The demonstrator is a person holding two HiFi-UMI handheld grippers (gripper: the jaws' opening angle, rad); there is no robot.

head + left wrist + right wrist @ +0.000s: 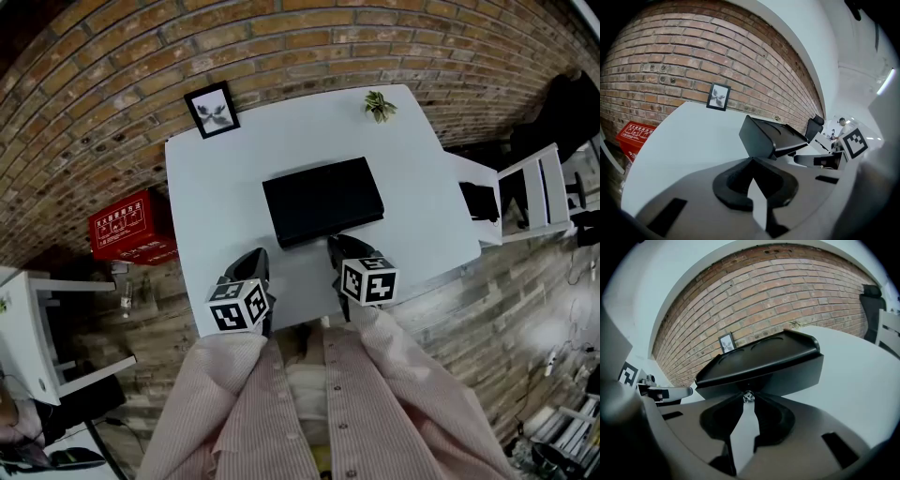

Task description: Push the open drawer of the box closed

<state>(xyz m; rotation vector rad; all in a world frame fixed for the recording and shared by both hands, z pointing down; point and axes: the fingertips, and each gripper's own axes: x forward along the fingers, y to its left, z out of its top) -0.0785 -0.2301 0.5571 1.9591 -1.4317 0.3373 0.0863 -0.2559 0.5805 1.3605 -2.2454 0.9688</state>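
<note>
Box: flat black box (323, 200) with a shallow moulded lid, lying near the middle of the white table (216, 187), its long front side turned toward the person.
Drawer: black drawer front (787, 376) sits just under the overhanging lip of the lid; whether a gap is left behind it cannot be told.
Knob: small shiny metal knob (748, 396) at the middle of the drawer front.
Right gripper: right gripper (748, 401) points down at the box's front, its tips clenched on either side of the knob.
Left gripper: left gripper (751, 161) hangs over bare tabletop just left of the box's near corner, apart from it; its tips are pressed together with nothing between them.
Person: pink striped sleeves (309, 403) at the near edge of the table.
Table's far end: black-framed picture (212, 110) at the left corner, small green plant (380, 105) toward the right.
Surroundings: brick wall (281, 47) behind the table, red crate (131, 228) on the floor to the left, white chair (534, 192) to the right.
</note>
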